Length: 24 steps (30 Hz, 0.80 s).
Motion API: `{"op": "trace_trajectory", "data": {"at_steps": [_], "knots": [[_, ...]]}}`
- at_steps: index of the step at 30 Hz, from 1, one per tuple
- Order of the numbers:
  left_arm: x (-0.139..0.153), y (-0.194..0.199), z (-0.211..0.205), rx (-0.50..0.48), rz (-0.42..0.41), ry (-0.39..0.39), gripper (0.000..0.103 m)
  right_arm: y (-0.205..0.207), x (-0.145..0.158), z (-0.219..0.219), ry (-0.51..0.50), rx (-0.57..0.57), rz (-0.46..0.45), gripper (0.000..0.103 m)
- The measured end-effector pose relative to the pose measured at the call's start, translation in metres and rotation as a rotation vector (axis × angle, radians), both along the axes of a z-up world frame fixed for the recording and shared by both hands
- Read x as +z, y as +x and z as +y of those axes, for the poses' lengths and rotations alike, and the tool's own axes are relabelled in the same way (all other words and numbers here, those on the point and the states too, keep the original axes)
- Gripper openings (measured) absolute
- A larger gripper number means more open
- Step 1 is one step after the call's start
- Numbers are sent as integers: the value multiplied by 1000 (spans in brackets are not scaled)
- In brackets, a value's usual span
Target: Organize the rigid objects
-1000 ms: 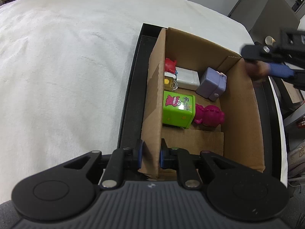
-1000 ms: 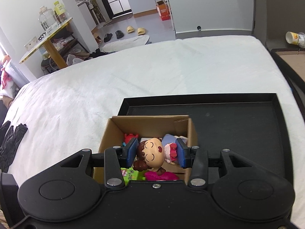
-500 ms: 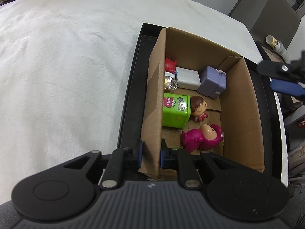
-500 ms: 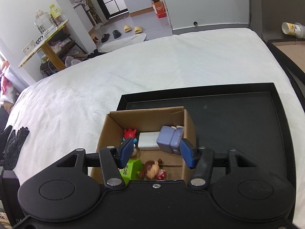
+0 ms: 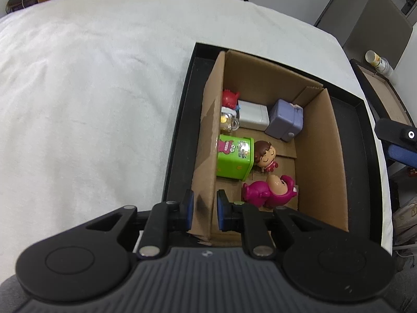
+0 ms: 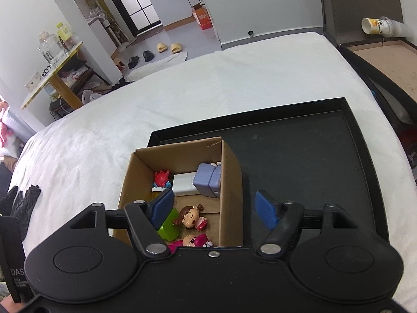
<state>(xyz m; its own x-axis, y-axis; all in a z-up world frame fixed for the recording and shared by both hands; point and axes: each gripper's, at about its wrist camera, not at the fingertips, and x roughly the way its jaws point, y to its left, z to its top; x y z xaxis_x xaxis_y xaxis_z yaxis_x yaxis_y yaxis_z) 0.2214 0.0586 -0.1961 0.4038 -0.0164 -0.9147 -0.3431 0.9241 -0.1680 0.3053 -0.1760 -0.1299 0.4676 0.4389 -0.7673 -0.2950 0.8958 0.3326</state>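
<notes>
An open cardboard box [image 5: 320,140] stands in a black tray [image 6: 307,151]. Inside lie a brown-haired girl figure [image 5: 264,155], a magenta bear figure [image 5: 271,190], a green cube [image 5: 234,157], a lilac block [image 5: 285,120], a white block [image 5: 252,114], a small glass mug [image 5: 228,122] and a red figure [image 5: 230,97]. My left gripper [image 5: 204,210] is shut on the box's left wall. My right gripper [image 6: 212,208] is open and empty above the box's right wall [image 6: 230,182]; the girl figure [image 6: 191,215] lies below it.
The tray sits on a white plush cloth [image 5: 91,91]. A second black tray with a brown board [image 6: 385,60] and a tipped paper cup [image 6: 383,26] are at the far right. Black gloves [image 6: 23,203] lie at the cloth's left edge.
My right gripper opened and let the girl figure fall into the box beside the green cube, then rose and drew back. The magenta bear shifted nearer. My left gripper kept its hold.
</notes>
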Motion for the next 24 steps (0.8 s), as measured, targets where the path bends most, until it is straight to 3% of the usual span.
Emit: {"op": "trace_trajectory", "data": {"at_steps": [8, 15, 18, 20, 24], "knots": [[34, -11, -9, -1, -48, 37, 16, -10, 12, -14, 25, 9, -13, 79], [64, -25, -19, -5, -79, 51, 16, -23, 29, -26, 34, 5, -34, 92], [76, -31, -22, -6, -83, 47, 26, -30, 36, -33, 35, -3, -48, 97], [85, -37, -25, -1, -96, 48, 44, -34, 41, -37, 38, -9, -55, 99], [103, -48, -27, 6, -128, 65, 66, -43, 52, -43, 33, -18, -78, 103]]}}
